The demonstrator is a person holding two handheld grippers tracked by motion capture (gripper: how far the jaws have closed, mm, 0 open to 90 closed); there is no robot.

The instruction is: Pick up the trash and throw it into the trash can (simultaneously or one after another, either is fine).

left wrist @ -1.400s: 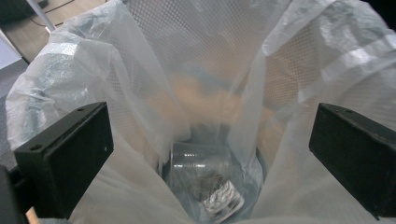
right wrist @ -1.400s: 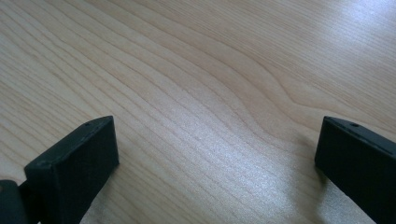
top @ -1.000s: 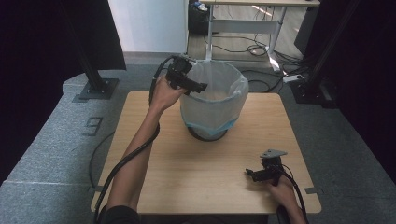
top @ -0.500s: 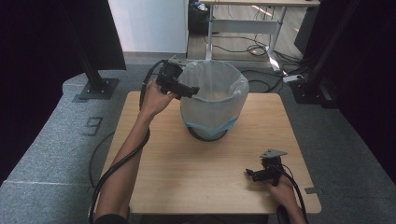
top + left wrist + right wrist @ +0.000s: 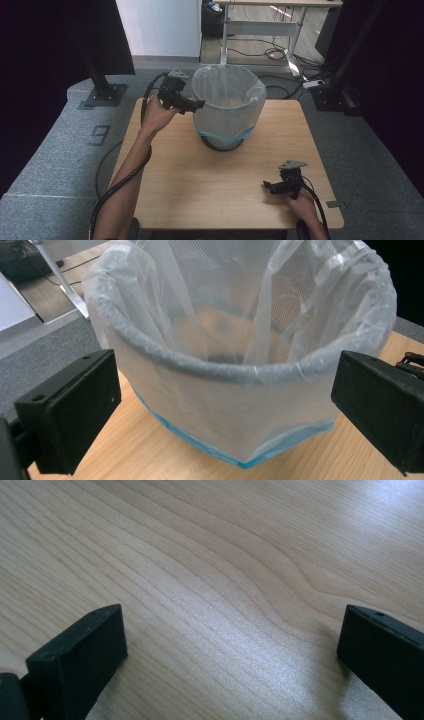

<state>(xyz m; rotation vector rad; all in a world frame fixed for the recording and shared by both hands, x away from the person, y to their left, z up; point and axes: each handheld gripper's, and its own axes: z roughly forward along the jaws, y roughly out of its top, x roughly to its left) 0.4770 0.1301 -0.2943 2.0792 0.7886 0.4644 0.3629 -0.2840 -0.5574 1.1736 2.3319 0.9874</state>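
Left gripper (image 5: 196, 104) held up just left of the bin (image 5: 227, 107), jaws spread wide and empty, tips at the level of the rim where the clear liner bag (image 5: 240, 340) folds over it. Seen along those jaws in the left gripper view, the grey rim (image 5: 210, 367) under the film sits between them but slightly beyond, untouched. Bin standing upright at the far middle of the table (image 5: 210, 190), liner draped down its outside to a blue hem (image 5: 280, 447) short of the base, loose folds sagging inside. Right gripper (image 5: 272, 187) low at the near right corner, jaws equally wide, holding nothing, pointed at bare wood and well apart from the bin. Likely trouble from here: closing on thin film alone, missing the rim, and so tearing the liner or dragging it off the edge. Also possible: pushing sideways against a light, unbraced bin, tipping it or sliding it toward the far right, with no second gripper near enough to steady it. Slack inner folds could also snag a jaw on withdrawal.
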